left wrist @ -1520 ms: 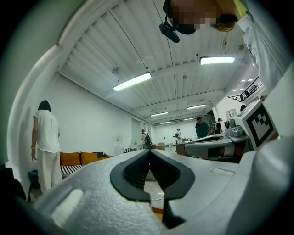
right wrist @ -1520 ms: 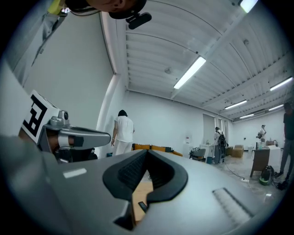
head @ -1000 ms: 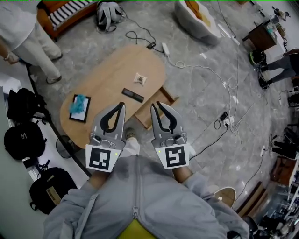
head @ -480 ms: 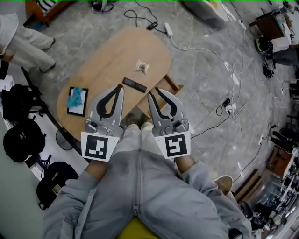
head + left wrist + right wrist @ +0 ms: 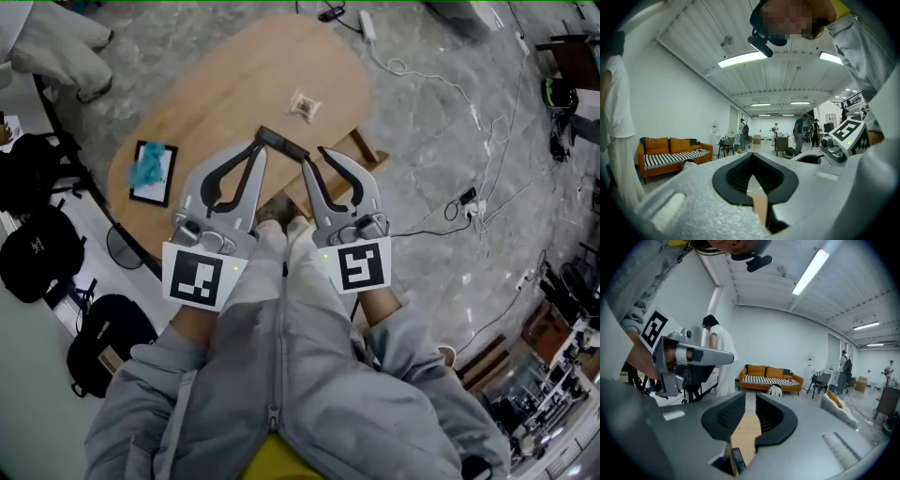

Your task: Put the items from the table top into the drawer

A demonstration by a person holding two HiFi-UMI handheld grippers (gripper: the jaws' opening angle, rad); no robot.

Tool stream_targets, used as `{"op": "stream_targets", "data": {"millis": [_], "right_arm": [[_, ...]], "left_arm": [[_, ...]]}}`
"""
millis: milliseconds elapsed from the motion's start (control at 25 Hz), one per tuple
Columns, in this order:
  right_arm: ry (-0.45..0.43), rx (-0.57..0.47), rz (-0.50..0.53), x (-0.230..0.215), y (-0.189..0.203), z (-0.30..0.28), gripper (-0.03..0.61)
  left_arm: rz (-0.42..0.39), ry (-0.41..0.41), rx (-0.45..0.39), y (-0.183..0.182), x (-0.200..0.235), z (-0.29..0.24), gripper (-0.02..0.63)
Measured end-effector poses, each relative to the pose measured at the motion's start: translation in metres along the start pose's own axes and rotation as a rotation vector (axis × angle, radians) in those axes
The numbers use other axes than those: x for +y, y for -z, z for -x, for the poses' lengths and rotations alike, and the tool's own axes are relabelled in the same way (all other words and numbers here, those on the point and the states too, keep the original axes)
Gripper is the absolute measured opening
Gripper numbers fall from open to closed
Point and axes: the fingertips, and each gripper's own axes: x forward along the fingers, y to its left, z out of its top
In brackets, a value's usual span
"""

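On the oval wooden table (image 5: 216,112) lie a black remote (image 5: 283,142), a small wrapped packet (image 5: 303,105) and a black tray with a blue cloth (image 5: 153,172). The open drawer (image 5: 367,150) juts from the table's right side, partly hidden by my right gripper. My left gripper (image 5: 257,146) (image 5: 752,154) is shut and empty, its tips at the remote's left end as seen from the head. My right gripper (image 5: 316,156) (image 5: 750,397) has just been opening to a narrow gap with nothing in it. The remote (image 5: 737,459) shows low between its jaws.
Black bags (image 5: 37,253) sit on the floor left of the table. Cables and a power strip (image 5: 441,84) trail across the stone floor at right. Another person's legs (image 5: 56,47) stand at top left. An orange striped sofa (image 5: 768,373) is beyond the table.
Both grippers have moved forward and down toward the table. Their tips, earlier short of its near edge, now reach the remote and the drawer.
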Motion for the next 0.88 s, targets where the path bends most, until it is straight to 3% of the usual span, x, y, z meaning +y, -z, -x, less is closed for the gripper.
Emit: {"op": "stream_targets", "data": {"millis": [200, 880], "right_arm": [[-0.039, 0.024, -0.020, -0.003, 0.039, -0.021, 0.072], [-0.242, 0.222, 0.063, 0.015, 0.220, -0.061, 0.109]], "left_arm": [[0.010, 0.016, 0.006, 0.029, 0.004, -0.014, 0.003], [0.037, 0.013, 0.031, 0.144, 0.005, -0.023, 0.003]]}}
